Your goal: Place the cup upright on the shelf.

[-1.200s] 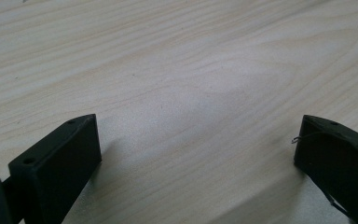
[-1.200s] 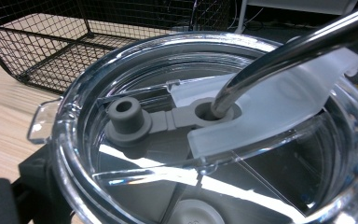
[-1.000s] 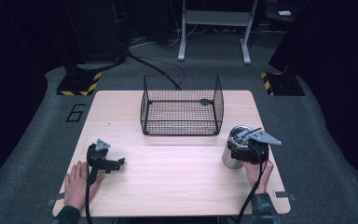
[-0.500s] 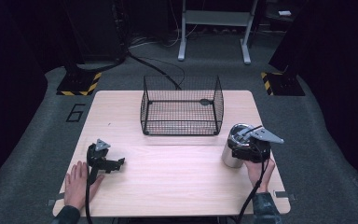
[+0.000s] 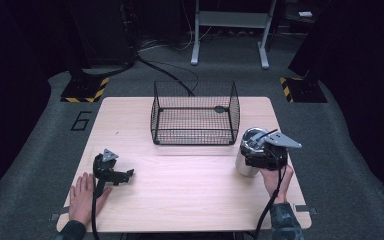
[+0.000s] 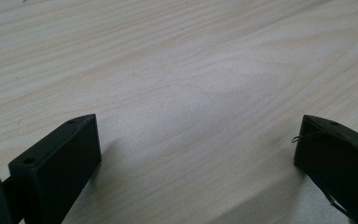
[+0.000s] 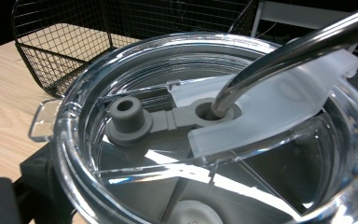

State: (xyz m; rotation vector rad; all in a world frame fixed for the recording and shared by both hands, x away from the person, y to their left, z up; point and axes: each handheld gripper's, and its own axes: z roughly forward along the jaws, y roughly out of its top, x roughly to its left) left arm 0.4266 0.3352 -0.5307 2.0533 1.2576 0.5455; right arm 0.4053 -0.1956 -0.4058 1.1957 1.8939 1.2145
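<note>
One tumbler (image 5: 247, 159), one basket (image 5: 195, 114), two grippers.

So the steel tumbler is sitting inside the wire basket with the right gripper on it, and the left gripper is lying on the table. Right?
Not quite: the steel tumbler stands on the table, outside the wire basket, off its front right corner, as the high view shows. The right gripper is at it, and the left gripper does lie on the table, jaws wide apart.

Steel tumbler (image 5: 246, 159) upright, clear lid (image 7: 205, 135), metal straw (image 7: 289, 51), right of wire basket (image 5: 195, 112).
</note>
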